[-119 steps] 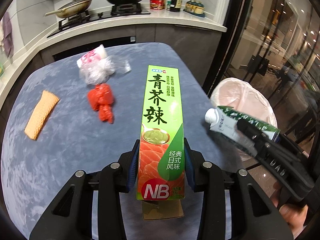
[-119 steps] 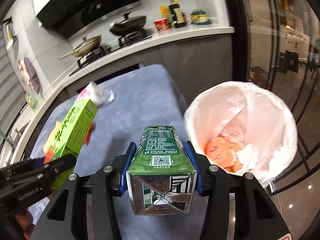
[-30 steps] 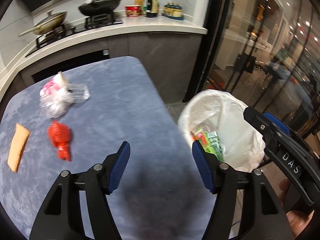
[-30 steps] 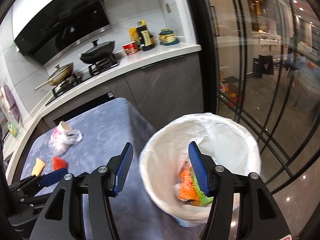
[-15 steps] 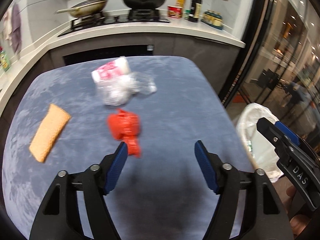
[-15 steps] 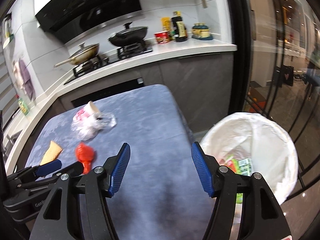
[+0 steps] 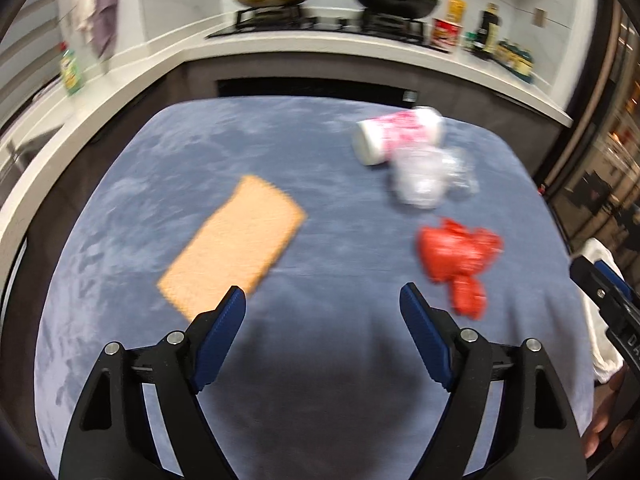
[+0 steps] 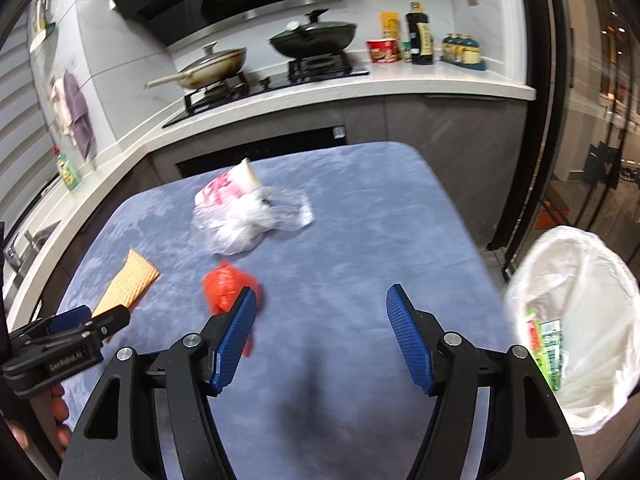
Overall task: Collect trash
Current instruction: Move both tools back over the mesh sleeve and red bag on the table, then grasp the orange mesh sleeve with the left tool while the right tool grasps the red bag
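Lying flat on the blue table: orange foam sleeve, long axis running near-left to far-right (mesh-textured); crumpled red wrapper nearby, right. Left gripper and right gripper hovering, both opening, gripping nothing. Standing off-table: white-lined bin.

My left wrist camera looked forward and steeply down along my left gripper from close above the blue table, facing the far stove counter. My right wrist camera sat over my right gripper, angled less steeply, at the table's right edge beside the lined bin. Both views shared the orange foam sheet, red wad, plastic-wrapped cup and each other's gripper at the edges.
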